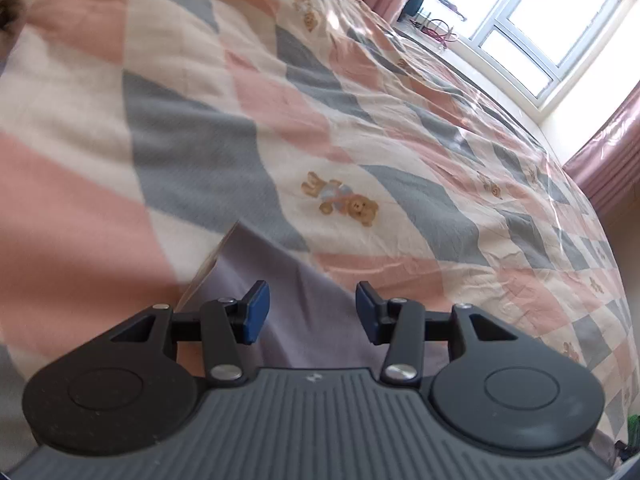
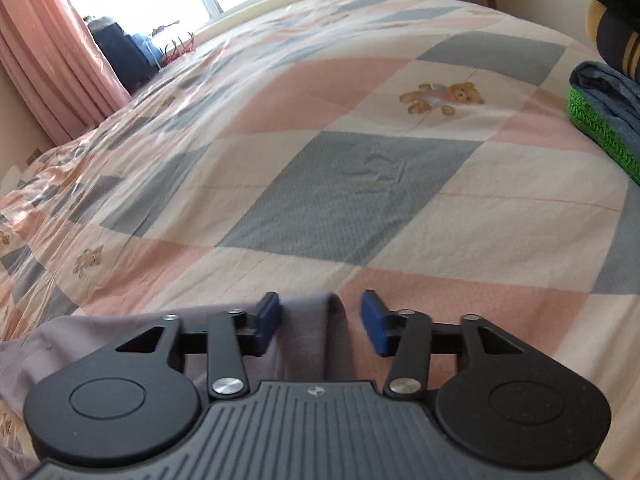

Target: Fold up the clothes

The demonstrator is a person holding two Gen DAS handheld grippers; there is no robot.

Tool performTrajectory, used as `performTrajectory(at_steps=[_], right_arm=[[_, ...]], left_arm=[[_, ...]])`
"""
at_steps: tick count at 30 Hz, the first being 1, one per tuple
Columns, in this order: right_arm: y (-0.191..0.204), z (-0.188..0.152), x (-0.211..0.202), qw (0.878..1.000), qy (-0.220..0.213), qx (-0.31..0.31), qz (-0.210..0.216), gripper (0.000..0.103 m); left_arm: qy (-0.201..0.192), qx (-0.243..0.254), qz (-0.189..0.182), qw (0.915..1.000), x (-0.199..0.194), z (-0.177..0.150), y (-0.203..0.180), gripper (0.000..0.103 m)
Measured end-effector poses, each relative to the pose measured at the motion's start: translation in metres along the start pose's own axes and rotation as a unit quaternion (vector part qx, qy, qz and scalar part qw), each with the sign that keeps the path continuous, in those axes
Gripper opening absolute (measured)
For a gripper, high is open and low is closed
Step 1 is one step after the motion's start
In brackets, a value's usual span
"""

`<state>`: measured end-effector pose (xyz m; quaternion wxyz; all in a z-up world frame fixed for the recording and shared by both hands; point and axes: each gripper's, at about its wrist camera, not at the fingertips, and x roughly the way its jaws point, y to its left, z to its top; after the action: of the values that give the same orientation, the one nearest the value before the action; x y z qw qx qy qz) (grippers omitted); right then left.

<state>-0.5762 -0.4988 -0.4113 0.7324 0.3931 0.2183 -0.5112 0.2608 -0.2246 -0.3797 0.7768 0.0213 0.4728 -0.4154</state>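
- While both wrist views look down across a bed covered by a checked quilt of pink, grey and cream squares with teddy-bear prints, a lavender garment lies at the near edge under both tools.
- Left gripper: jaws spread apart, blue pads clear of each other. Lavender cloth lies flat beneath and between them; neither pad presses on it. The cloth's far-left edge runs diagonally up from the left finger, with a pale underside showing along it.
- Right gripper: jaws likewise spread. A raised fold of the lavender garment stands in the gap, close against the left blue pad; the right pad is apart from it, over a pink square. No pinch is visible.
- In the right wrist view the garment spreads to the near left, under the gripper body.
- Far right in the right wrist view: a stack of folded clothes, blue denim over a bright green knit edge, with dark items above.
- Far end of the room: a bright window flanked by pink curtains; a dark blue bag stands by the sill.
- Both views are slightly blurred.
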Motion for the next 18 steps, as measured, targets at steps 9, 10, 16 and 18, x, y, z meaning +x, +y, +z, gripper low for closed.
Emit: performTrajectory(at_steps=[9, 10, 16, 18], right_arm=[[-0.012, 0.0, 0.001, 0.999, 0.004, 0.019, 0.037, 0.047], [-0.013, -0.001, 0.0, 0.999, 0.003, 0.02, 0.039, 0.047], [-0.011, -0.003, 0.007, 0.999, 0.007, 0.001, 0.042, 0.028], [-0.01, -0.003, 0.003, 0.999, -0.005, -0.002, 0.04, 0.024]], left_arm=[[0.008, 0.041, 0.088, 0.9953, 0.044, 0.025, 0.004, 0.047], [0.016, 0.053, 0.099, 0.9936, 0.05, 0.025, 0.004, 0.048], [0.026, 0.091, 0.147, 0.9846, 0.074, 0.02, -0.006, 0.001], [0.005, 0.096, 0.151, 0.9839, 0.072, 0.019, -0.011, 0.001]])
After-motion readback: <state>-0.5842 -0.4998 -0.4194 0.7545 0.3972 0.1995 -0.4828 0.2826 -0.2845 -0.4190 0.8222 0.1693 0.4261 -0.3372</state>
